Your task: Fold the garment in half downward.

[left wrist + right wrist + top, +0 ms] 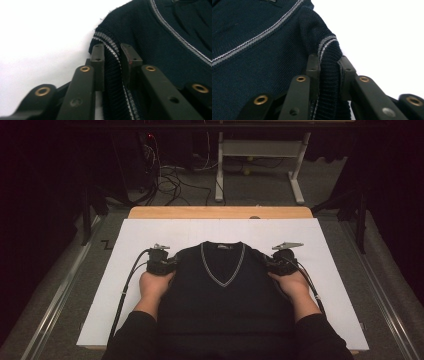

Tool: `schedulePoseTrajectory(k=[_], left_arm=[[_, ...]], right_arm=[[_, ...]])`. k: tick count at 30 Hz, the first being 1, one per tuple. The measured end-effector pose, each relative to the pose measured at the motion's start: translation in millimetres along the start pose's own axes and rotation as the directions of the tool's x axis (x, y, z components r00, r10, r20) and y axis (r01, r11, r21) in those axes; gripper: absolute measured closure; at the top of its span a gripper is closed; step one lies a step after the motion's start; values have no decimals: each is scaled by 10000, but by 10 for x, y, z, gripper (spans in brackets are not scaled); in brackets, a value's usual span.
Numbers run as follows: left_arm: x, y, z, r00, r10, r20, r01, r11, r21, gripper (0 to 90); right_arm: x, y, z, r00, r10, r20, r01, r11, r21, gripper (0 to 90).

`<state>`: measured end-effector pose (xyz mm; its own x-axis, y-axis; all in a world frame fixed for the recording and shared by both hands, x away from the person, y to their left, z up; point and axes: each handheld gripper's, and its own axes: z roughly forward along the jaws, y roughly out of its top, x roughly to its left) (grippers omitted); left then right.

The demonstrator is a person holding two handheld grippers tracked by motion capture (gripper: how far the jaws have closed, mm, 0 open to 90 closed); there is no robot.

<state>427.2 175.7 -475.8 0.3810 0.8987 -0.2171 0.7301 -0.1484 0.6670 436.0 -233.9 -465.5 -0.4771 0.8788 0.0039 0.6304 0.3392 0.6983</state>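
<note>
Bench (150,212) with white sheet (320,265) on top. Dark V-neck sweater vest (225,295) flat on sheet, centred, neck away from person. Left gripper (112,53) clenched on left armhole trim (110,45); right gripper (328,66) clenched on right armhole edge (325,42). Step judged: both shoulders gripped, ready to lift or fold. Next move likely needs even pull from both sides, fabric kept taut. No containers present.
</note>
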Motion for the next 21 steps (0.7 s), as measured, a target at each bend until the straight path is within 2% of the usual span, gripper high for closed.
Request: schedulePoseTrajectory(k=[2,7,9,10,11,13,18,21], left_arm=[[13,9,-10,9998,-165,127,164,9999,28,718],[5,40,-94,10000,-74,32,75,9992,-383,720],[8,67,-137,9999,-98,52,101,9981,-604,724],[10,80,-155,9999,-98,90,104,9976,-682,725],[9,91,-170,9999,-98,104,105,9972,-736,725],[-2,123,-203,10000,71,-33,-73,9970,-771,725],[-44,254,-318,9996,247,-120,-261,9918,-1252,726],[-60,352,-395,9993,294,-231,-326,9875,-1540,726]], right_arm=[[18,4,-3,10000,-36,54,36,10000,38,784],[-3,4,-24,9998,140,142,-139,9999,-84,789],[-19,15,-53,9995,190,238,-184,9994,-282,789],[-40,35,-105,9989,326,339,-301,9969,-723,789],[-40,35,-105,9989,326,339,-301,9969,-723,789],[-50,74,-171,9987,342,371,-300,9937,-1084,789],[-62,155,-256,9983,176,555,-99,9908,-1348,790],[-80,221,-327,9973,255,689,-146,9880,-1539,790]])
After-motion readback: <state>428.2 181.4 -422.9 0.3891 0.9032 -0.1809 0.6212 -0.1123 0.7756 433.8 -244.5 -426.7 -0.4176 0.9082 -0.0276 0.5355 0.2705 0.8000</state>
